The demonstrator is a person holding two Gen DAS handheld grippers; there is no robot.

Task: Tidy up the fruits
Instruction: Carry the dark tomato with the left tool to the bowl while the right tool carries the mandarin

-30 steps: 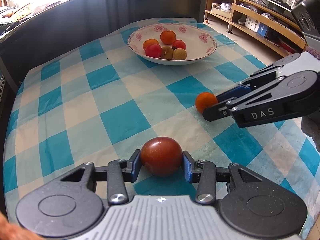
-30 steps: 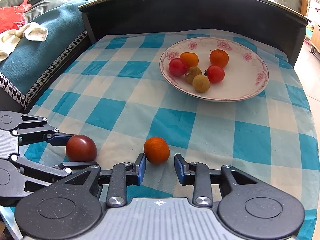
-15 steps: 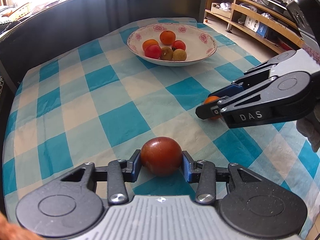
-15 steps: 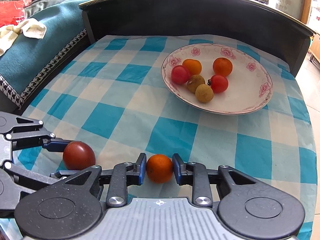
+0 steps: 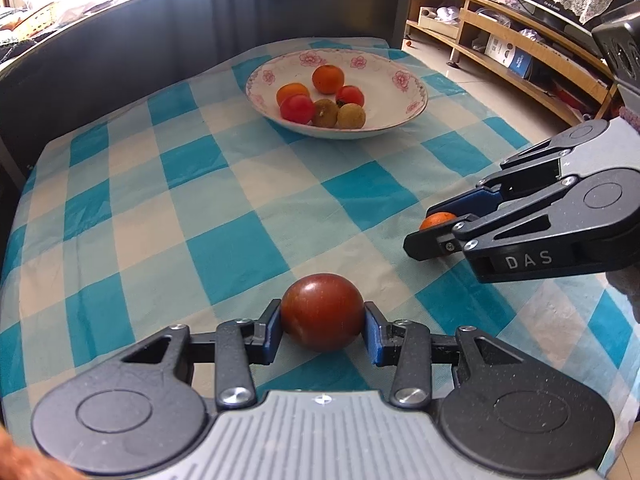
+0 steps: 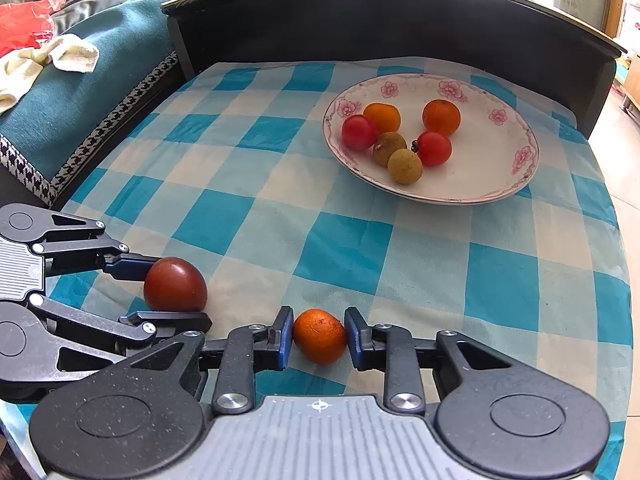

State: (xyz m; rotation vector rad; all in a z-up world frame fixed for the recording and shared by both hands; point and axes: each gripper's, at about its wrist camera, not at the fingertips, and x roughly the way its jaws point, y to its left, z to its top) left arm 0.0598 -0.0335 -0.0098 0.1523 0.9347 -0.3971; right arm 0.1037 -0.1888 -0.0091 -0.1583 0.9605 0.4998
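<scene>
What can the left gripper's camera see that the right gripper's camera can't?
Only the left wrist view shows the wooden shelves beside the table, and the dark red tomato head-on between the left gripper pads. Only the right wrist view shows the teal sofa with a white cloth and red cloth, and the whole small orange clamped in the right gripper. Both show the flowered bowl holding six fruits, the checkered tablecloth, and both held fruits.
</scene>
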